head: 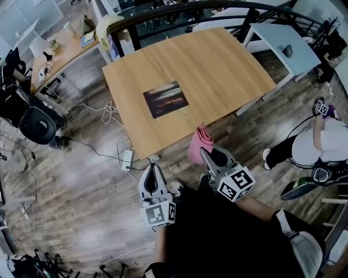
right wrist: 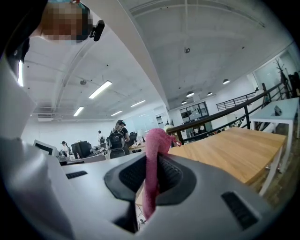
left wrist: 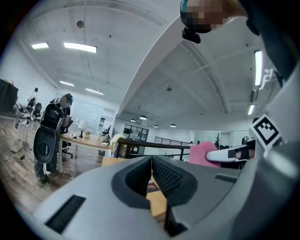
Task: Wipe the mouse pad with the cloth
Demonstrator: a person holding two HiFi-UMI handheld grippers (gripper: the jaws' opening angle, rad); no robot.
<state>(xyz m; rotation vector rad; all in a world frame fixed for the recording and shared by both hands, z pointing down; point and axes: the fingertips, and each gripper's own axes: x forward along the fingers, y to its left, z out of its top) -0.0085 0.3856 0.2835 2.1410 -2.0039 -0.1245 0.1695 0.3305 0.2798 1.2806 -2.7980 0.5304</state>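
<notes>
gripping a soft pink fabric cloth (right wrist: 153, 154) in the right tool (right wrist: 152, 176), jaws pressed onto a fold of it, one end poking up past the tips, the other trailing down behind the ribbed pads. probably pinched mid-length like that to leave a loose wad out front for rubbing. from the head view, a pink bundle at the tip of the right tool, raised in the air by the near edge of the desk.

lower and to the left of it: the left tool (left wrist: 151, 176), jaws brought together on nothing, hanging over the grey wood-plank floor (head: 81, 179), short of the desk. possibly spare for pinning the pad down during wiping; only a guess. close by on the floor, a white power strip (head: 128, 159) with trailing cable.

further out: a light wooden rectangular desk (head: 217, 59), bare apart from a dark rectangular mouse pad (head: 165, 99) lying flat near the middle, slightly toward the left, well apart from the cloth. no contact between cloth and pad, so wiping not yet begun. next, presumably: reaching forward and left, then lowering the wad flat onto the pad.

beyond the far edge: a dark curved railing (head: 179, 11) and a pale blue-grey side table (head: 283, 40).
</notes>
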